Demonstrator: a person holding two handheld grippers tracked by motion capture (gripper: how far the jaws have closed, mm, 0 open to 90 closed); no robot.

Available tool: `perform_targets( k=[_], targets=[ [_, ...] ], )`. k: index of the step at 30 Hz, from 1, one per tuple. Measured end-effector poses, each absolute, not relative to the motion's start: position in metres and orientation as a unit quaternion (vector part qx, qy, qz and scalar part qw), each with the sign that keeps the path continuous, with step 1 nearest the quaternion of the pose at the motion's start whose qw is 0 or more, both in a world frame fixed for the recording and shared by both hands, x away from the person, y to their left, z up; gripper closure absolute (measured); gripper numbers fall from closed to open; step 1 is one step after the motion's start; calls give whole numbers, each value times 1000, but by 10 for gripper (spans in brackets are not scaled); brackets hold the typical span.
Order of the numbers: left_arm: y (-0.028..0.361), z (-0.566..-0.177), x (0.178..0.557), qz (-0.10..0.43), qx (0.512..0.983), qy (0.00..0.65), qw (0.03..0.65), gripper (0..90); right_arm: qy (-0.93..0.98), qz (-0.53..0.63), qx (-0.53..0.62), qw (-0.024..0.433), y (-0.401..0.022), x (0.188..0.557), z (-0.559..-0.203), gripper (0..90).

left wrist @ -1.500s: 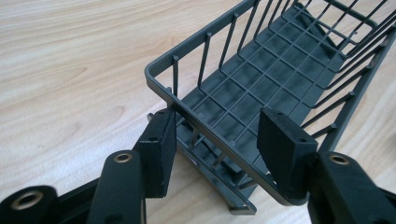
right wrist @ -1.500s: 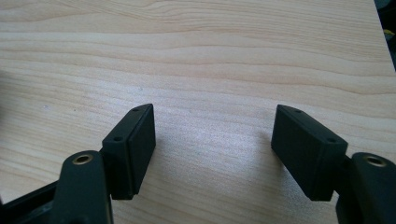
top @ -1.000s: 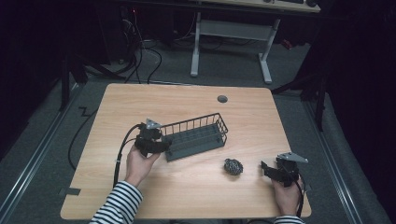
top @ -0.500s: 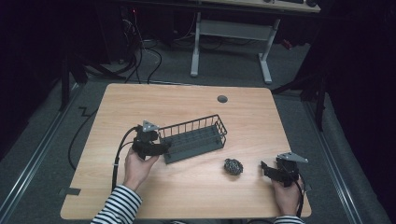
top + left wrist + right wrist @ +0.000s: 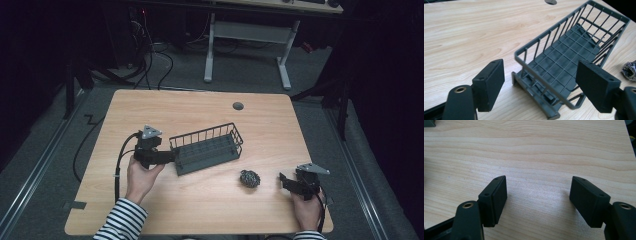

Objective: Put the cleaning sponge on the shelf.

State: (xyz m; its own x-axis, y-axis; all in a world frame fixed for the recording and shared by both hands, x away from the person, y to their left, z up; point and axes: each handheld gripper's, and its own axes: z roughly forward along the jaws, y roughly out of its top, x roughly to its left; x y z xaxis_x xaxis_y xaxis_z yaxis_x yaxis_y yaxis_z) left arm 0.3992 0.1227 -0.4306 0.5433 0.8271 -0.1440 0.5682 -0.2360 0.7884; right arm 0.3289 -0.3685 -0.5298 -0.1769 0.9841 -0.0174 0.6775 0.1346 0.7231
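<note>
Two grippers work the wooden table (image 5: 200, 107) in the high view: the left gripper (image 5: 167, 156) sits at the left end of the grey wire basket (image 5: 207, 149), the right gripper (image 5: 286, 181) rests near the right edge, just right of a metal scrubber (image 5: 249, 178). In the left gripper view, the jaws have just been opening wide, astride the basket's near rim without touching; nudging it could skid it. In the right gripper view, the jaws gape, holding nothing, over bare wood

On the worktop (image 5: 200, 105) the wire basket (image 5: 207, 148) lies near the middle, the scouring ball (image 5: 249, 178) before it to the right, well apart.
</note>
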Motion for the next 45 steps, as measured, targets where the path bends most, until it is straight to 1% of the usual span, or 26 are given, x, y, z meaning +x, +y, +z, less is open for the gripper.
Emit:
perform_targets(
  k=[3, 11, 22, 31, 45],
  targets=[
    [132, -428, 395, 164, 767, 449, 428, 242, 707, 297, 587, 258, -369, 329, -530, 302],
    [156, -424, 384, 167, 751, 454, 450, 241, 707, 296, 588, 259, -368, 329, -530, 302],
    [187, -440, 368, 162, 727, 482, 462, 235, 708, 297, 587, 258, -368, 329, -530, 302],
    [206, -465, 359, 164, 715, 509, 451, 230, 707, 296, 588, 258, -368, 329, -530, 302],
    [212, -506, 362, 178, 721, 534, 404, 222, 708, 297, 587, 258, -368, 329, -530, 303]
  ],
)
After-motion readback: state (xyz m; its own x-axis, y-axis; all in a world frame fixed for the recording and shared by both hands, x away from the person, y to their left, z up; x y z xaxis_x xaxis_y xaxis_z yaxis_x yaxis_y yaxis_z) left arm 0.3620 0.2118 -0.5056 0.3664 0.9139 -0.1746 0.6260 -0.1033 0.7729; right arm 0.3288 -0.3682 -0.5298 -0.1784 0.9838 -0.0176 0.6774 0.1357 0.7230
